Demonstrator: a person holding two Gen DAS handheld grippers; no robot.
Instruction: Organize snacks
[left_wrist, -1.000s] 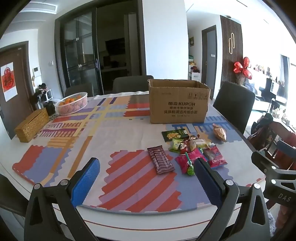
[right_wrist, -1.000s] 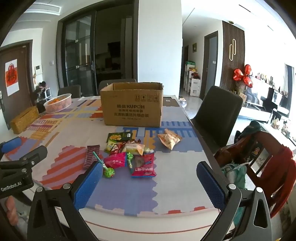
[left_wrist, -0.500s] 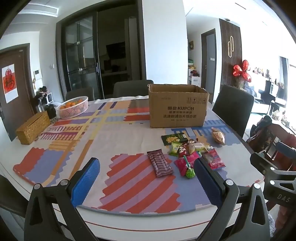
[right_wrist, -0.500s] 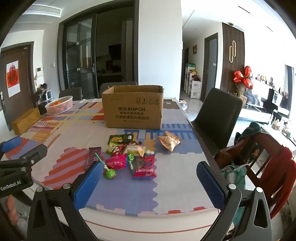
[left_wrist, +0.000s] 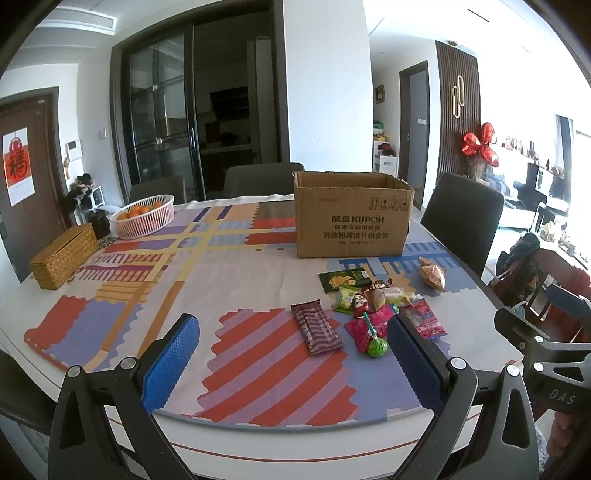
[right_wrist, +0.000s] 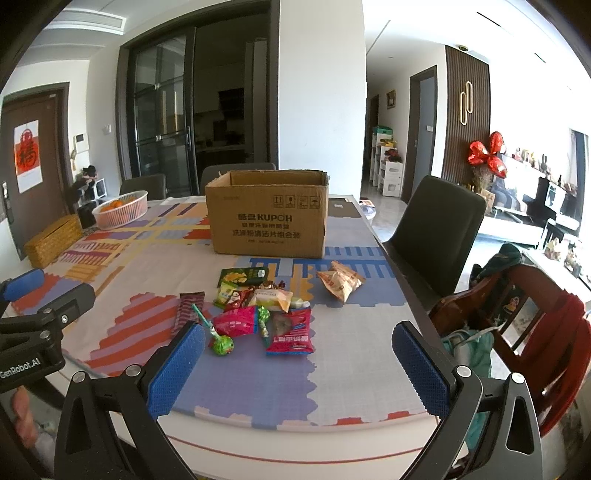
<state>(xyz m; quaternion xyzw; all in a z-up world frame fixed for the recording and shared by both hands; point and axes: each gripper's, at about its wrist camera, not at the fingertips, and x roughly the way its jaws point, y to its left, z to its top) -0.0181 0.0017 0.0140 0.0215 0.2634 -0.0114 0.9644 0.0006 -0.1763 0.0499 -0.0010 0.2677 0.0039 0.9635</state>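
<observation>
An open cardboard box (left_wrist: 352, 218) (right_wrist: 267, 218) stands on the patterned table mat. In front of it lies a pile of snack packets (left_wrist: 373, 299) (right_wrist: 258, 302): a brown striped bar (left_wrist: 317, 328) (right_wrist: 188, 312), a green lollipop (left_wrist: 376, 345) (right_wrist: 221, 345), a red packet (right_wrist: 290, 332) (left_wrist: 424, 323), a green packet (right_wrist: 242, 276) (left_wrist: 345, 278). An orange packet (left_wrist: 432, 273) (right_wrist: 340, 282) lies apart, to the right. My left gripper (left_wrist: 293, 363) is open above the table's near edge, nothing between its blue pads. My right gripper (right_wrist: 297, 367) is open too, just short of the pile.
A pink basket of oranges (left_wrist: 144, 216) (right_wrist: 120, 208) and a woven box (left_wrist: 64, 254) (right_wrist: 53, 240) sit at the far left of the table (left_wrist: 295, 443). Dark chairs (left_wrist: 461, 218) (right_wrist: 434, 225) ring it. A red wooden chair (right_wrist: 528, 317) stands close on the right.
Both grippers have drawn back and risen slightly, so the box and snacks sit a little lower and farther off. Both stay open. Nothing on the table has moved.
</observation>
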